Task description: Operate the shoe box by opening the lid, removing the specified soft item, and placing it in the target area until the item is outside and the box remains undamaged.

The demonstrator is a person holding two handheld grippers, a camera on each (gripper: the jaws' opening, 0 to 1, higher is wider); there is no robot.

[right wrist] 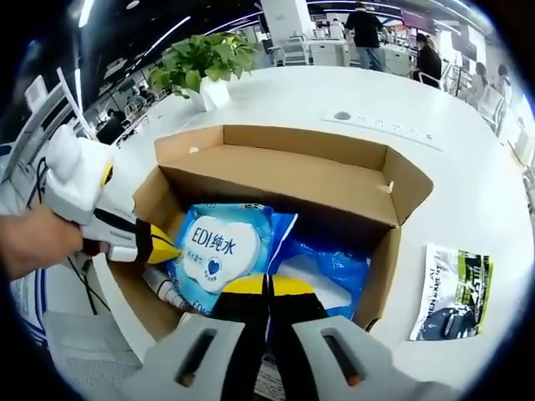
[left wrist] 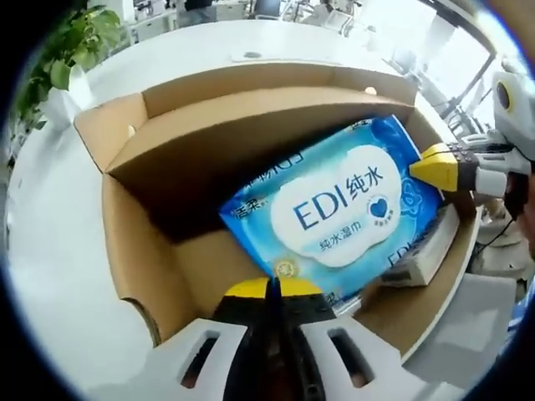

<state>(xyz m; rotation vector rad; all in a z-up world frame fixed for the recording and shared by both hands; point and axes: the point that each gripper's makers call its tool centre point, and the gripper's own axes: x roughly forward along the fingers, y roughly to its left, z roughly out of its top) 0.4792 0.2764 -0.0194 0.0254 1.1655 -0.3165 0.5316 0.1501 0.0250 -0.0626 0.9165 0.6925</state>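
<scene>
I am looking down into the open cardboard shoe box (left wrist: 192, 159) standing on the white worktop (right wrist: 468, 209), its lid flap standing up at the far side. Inside, the soft item, a blue wet wipes pack (left wrist: 338, 209), is lying tilted against the box wall; its white label is reading "EDI 纯水" with "纯水湿巾" beneath and a small blue heart mark. In the left gripper view my left gripper (left wrist: 273, 288) is sitting with its yellow-tipped jaws pressed together right at the pack's lower edge, though I cannot tell whether they are pinching it. My right gripper (right wrist: 267, 286) is showing its jaws closed too, hovering over the blue packaging in the box. A printed leaflet (right wrist: 451, 292) is lying on the worktop beside the box, its writing too small to read. A potted plant (right wrist: 205, 63) is standing beyond the box.
</scene>
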